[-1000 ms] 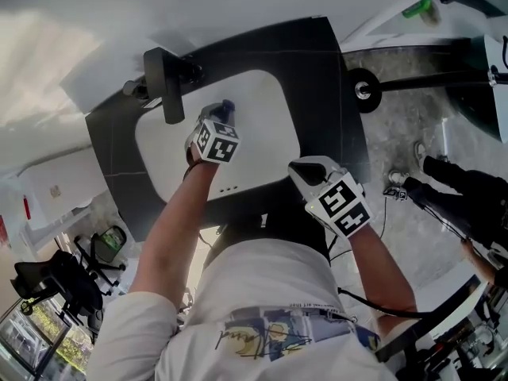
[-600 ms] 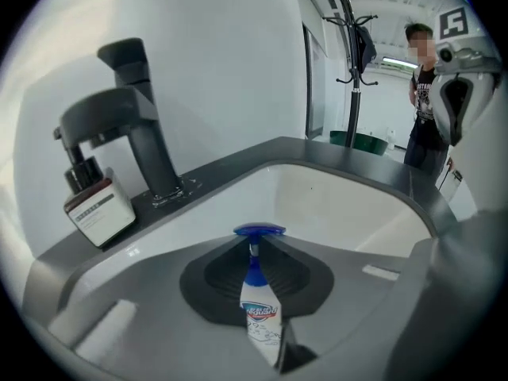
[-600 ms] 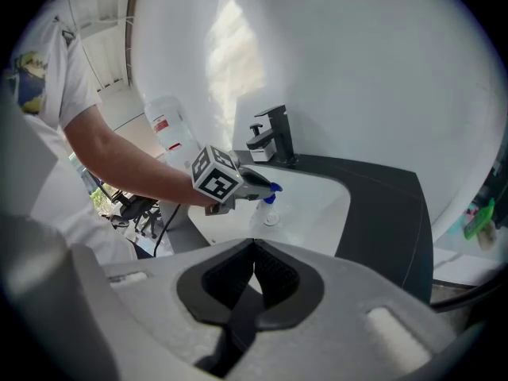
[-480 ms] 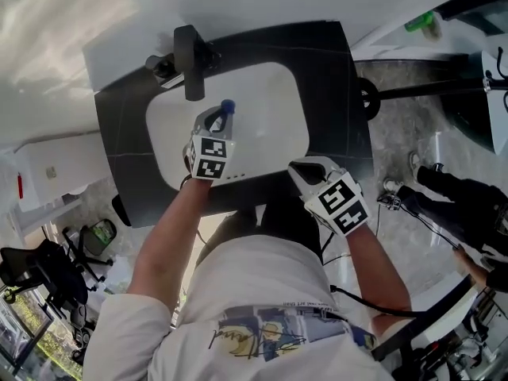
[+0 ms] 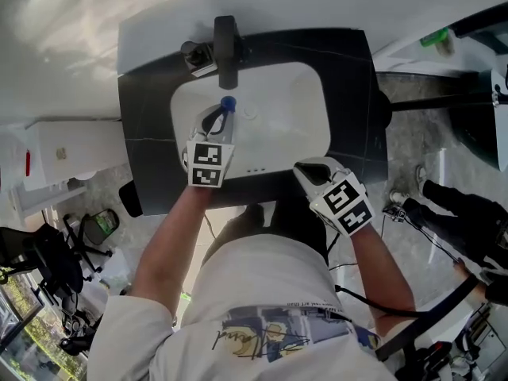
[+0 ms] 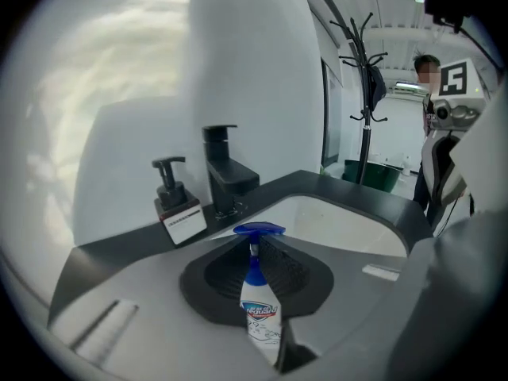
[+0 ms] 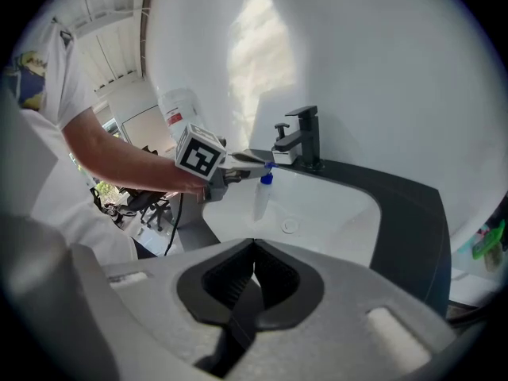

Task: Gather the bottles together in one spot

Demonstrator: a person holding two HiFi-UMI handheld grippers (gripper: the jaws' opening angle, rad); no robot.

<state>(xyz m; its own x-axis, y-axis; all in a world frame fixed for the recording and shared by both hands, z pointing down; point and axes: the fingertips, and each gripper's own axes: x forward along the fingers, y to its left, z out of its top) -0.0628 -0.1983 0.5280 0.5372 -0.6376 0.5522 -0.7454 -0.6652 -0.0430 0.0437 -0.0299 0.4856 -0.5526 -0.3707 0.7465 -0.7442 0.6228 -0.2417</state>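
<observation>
The left forearm is stretched forward from the body across the near edge of the black counter [image 5: 353,94], and the left gripper [image 5: 216,121] is held over the left half of the white basin [image 5: 294,125], angled downward. The right forearm is bent and kept closer to the body. The right gripper [image 5: 308,169] is poised over the counter's near edge, by the basin's near right corner.

In the left gripper view, the jaws are seen closed on the neck of a small bottle [image 6: 259,312], just under its blue cap. The pale, labelled body lies between the pads toward the camera. The bottle is thus carried above the basin, close to the faucet [image 6: 226,173] at the back edge. A black soap dispenser [image 6: 176,201] is shown on the counter just left of the faucet, and a coat stand [image 6: 365,94] is seen well beyond the counter. Neither is clear from the head view, where only the bottle's blue cap can be made out.

In the right gripper view, that gripper's jaws are seen pressed together with nothing between them. From this side the bottle [image 7: 261,197] is shown whole, hanging roughly upright beneath the left gripper's tips, with the drain just beside it in the basin.
</observation>
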